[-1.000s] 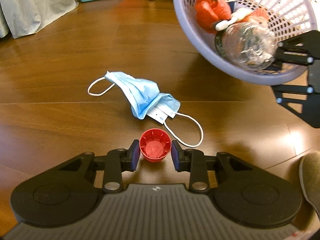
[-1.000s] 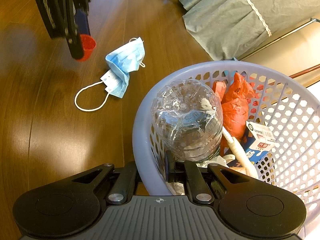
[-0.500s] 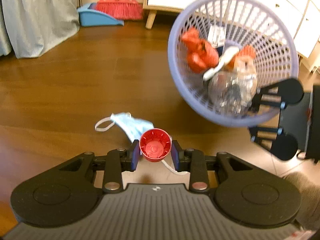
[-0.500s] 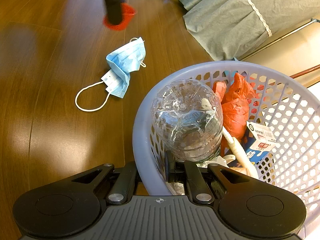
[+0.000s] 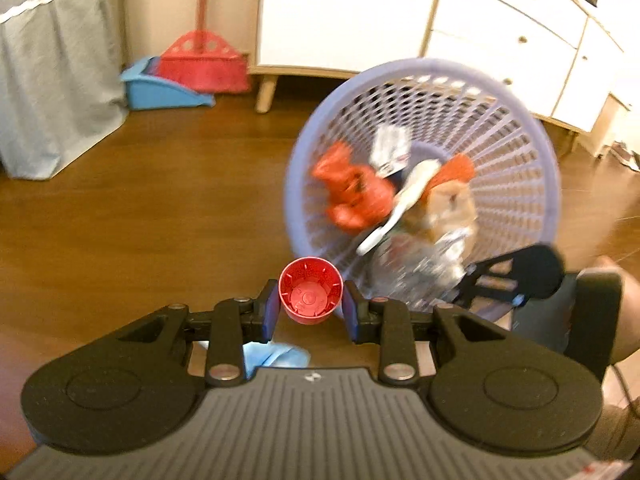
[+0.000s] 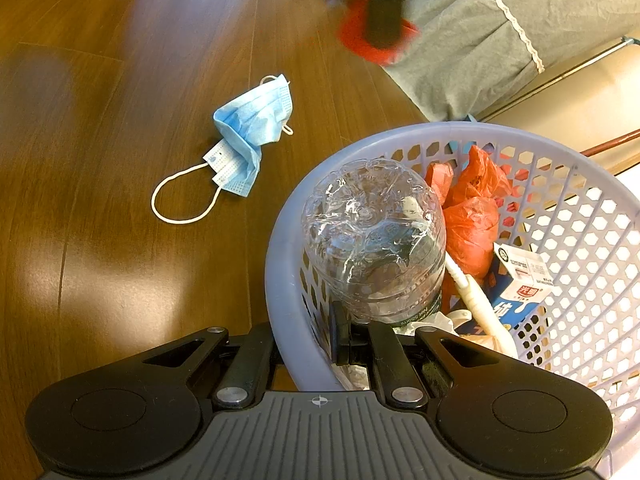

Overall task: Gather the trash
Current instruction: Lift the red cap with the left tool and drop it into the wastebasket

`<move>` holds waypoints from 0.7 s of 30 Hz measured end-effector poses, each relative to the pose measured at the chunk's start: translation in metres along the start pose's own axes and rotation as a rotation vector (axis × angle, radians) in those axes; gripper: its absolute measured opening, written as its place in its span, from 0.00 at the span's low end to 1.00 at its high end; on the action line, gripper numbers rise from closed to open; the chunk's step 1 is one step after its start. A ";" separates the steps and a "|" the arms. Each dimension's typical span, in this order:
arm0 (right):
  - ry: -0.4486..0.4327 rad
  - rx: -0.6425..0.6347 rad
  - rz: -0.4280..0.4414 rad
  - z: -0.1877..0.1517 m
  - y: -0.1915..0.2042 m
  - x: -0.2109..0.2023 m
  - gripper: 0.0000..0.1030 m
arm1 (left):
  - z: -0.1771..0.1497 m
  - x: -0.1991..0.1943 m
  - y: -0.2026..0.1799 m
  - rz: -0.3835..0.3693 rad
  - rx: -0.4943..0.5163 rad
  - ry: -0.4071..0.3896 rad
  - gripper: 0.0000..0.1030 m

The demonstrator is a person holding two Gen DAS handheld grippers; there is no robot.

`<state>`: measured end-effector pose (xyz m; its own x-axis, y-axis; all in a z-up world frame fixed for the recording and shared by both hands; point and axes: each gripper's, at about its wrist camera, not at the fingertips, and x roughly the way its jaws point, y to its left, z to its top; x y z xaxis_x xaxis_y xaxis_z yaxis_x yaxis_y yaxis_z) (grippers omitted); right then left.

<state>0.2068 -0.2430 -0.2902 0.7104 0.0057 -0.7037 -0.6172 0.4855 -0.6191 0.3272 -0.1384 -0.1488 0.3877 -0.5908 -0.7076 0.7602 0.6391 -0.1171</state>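
Far left of my left wrist view hangs a grey cloth (image 5: 52,92), then a blue dustpan (image 5: 160,92) with a red broom (image 5: 202,62) leaning beside it — none of it my concern. At centre my left gripper (image 5: 311,312) is clamped on a small red cup (image 5: 310,290), open mouth toward the camera, one finger pressed to each side of it, lifted clear of the wooden floor (image 5: 132,220). Just right of the cup is the lavender basket (image 5: 516,152), tilted so its mouth faces me, already carrying a clear plastic bottle (image 6: 374,240), red plastic bags (image 6: 472,216) and a small carton (image 6: 520,280).

My right gripper (image 6: 304,344) pinches the basket's near rim, one finger outside the wall and one inside.

The blue face mask (image 6: 248,136) lies on the floor well apart from the basket, uncollected.

My worry is the release: the cup sits near the rim rather than over the mouth, so letting go now could bounce it off the edge onto the floor. The basket is tilted on a thin rim pinch — more tilt and the bottle could roll out, or the rim could slip from the fingers.
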 end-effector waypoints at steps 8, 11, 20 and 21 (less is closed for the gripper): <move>0.000 0.005 0.000 -0.001 0.001 -0.001 0.05 | 0.046 0.025 -0.038 -0.088 0.033 -0.065 0.27; -0.001 0.008 0.000 -0.002 0.001 0.000 0.05 | 0.062 0.036 -0.053 -0.123 0.029 -0.098 0.27; -0.002 0.018 -0.003 -0.006 0.004 0.002 0.05 | 0.077 0.053 -0.063 -0.169 0.019 -0.095 0.48; -0.002 0.019 -0.003 -0.006 0.005 0.002 0.05 | 0.074 0.050 -0.058 -0.153 0.024 -0.088 0.48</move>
<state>0.2032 -0.2458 -0.2968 0.7130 0.0061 -0.7012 -0.6086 0.5019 -0.6146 0.3409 -0.2412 -0.1258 0.3101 -0.7216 -0.6190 0.8257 0.5271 -0.2009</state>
